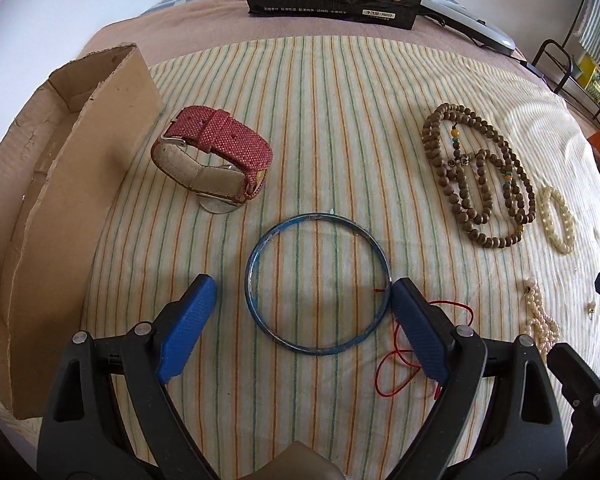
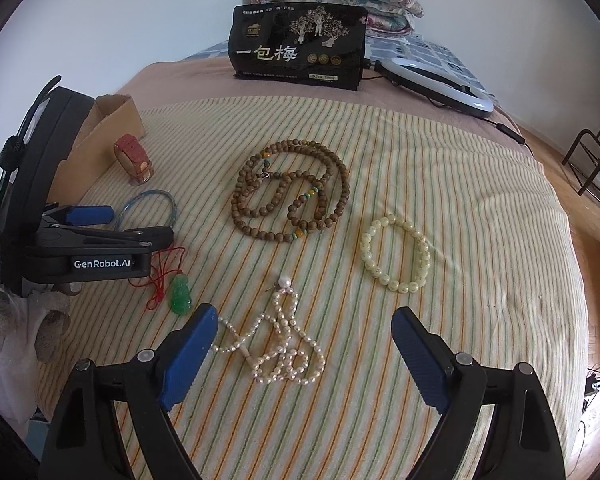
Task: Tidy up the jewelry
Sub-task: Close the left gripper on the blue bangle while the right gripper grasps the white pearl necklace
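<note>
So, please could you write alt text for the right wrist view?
The open right gripper hovers over a pearl necklace on a striped cloth. Beyond lie a brown bead strand and a cream bracelet; the left gripper is at left.

We see a bed with a striped cloth (image 2: 440,168); on it lie a watch (image 1: 214,156), blue bangle (image 1: 318,284), wooden beads (image 2: 288,192), pearl necklace (image 2: 280,344) (loosely coiled), cardboard box (image 1: 60,200).

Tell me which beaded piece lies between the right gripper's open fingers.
The pearl necklace, tangled and white with one big pearl; the brown bead strand and cream bracelet lie farther off, beyond the right gripper.
</note>
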The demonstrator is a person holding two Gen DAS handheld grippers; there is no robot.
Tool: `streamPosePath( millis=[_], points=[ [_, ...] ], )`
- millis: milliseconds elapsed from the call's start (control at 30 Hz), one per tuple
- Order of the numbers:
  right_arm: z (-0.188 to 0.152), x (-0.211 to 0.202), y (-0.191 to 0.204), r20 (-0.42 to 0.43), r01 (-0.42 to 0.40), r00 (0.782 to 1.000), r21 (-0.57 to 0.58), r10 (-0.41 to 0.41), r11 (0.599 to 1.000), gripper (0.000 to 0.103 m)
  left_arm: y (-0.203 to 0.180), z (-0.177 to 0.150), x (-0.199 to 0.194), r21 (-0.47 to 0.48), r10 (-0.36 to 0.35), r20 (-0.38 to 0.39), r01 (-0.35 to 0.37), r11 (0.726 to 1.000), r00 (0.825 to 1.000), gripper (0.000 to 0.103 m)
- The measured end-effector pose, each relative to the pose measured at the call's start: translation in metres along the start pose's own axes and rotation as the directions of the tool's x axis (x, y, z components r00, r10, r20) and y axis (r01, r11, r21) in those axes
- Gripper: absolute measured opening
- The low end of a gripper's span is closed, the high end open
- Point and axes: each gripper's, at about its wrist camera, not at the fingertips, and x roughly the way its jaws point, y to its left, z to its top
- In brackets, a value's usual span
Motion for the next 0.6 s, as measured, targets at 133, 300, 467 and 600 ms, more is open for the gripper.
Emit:
streamPosePath(
  millis=[133, 300, 467, 600],
  points=[
    [0.000, 0.009, 0.003, -0.024, -0.011, 1.000, -0.010, 0.011, 1.000, 0.090, 0.002, 0.003, 0.002, -0.018, -0.014, 0.002, 0.014, 1.000, 1.000, 0.092],
    [-0.004, 0.021, 0.004, -0.067, -0.002, 0.998, -0.037, -0.001, 0.999, 0.085, 0.002, 0.000, 0.000, -0.005, -0.008, 0.019, 0.009, 1.000, 1.000, 0.092],
    [-0.007, 0.032, 0.001, -0.117, -0.024, 0.993, -0.028, 0.021, 0.999, 0.078, 0.003, 0.000, 0.000, 0.003, -0.004, 0.033, 0.004, 1.000, 0.999, 0.085],
    [-0.010, 0.032, 0.004, -0.121, -0.050, 0.992, -0.037, 0.045, 0.998, 0.063, 0.007, 0.001, -0.002, -0.007, -0.001, 0.042, 0.001, 1.000, 0.999, 0.075]
  ],
)
